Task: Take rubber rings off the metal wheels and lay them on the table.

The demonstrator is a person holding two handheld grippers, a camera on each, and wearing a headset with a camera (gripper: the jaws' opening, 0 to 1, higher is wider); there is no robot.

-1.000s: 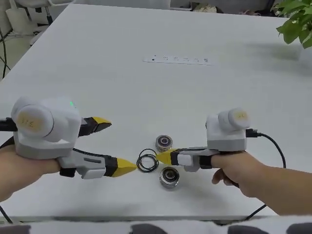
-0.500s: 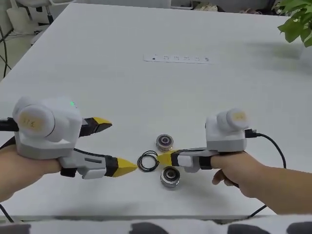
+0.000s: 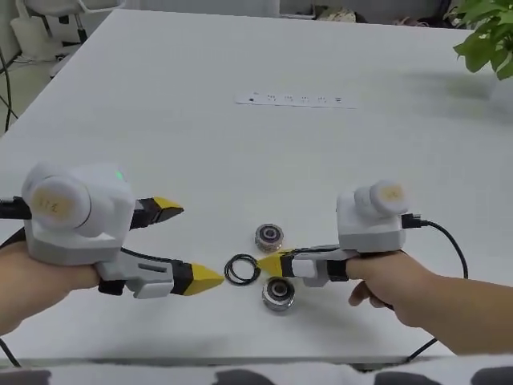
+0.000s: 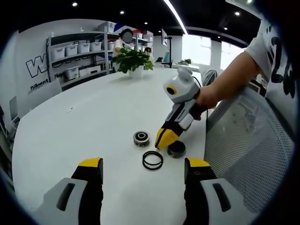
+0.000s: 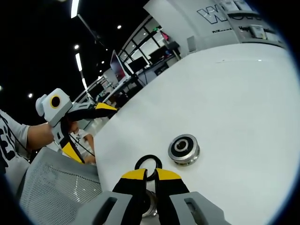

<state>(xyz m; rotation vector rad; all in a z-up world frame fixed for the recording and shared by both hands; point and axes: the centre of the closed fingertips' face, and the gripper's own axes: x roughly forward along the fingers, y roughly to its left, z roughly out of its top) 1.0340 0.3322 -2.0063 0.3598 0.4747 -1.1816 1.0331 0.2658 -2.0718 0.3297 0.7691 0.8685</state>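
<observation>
Barely any change over the last second: the rubber rings [image 3: 241, 269] lie flat on the tabletop [image 3: 264, 152] in the same spot between the far wheel [image 3: 269, 236] and the near wheel [image 3: 277, 293], so I'd judge them already off and laid down. Jaws of the right gripper [image 3: 268, 262] are together on nothing, tip just beside the rings. Jaws of the left gripper [image 3: 184, 243] are wide apart and empty, pointing at the rings from nearby.
</observation>
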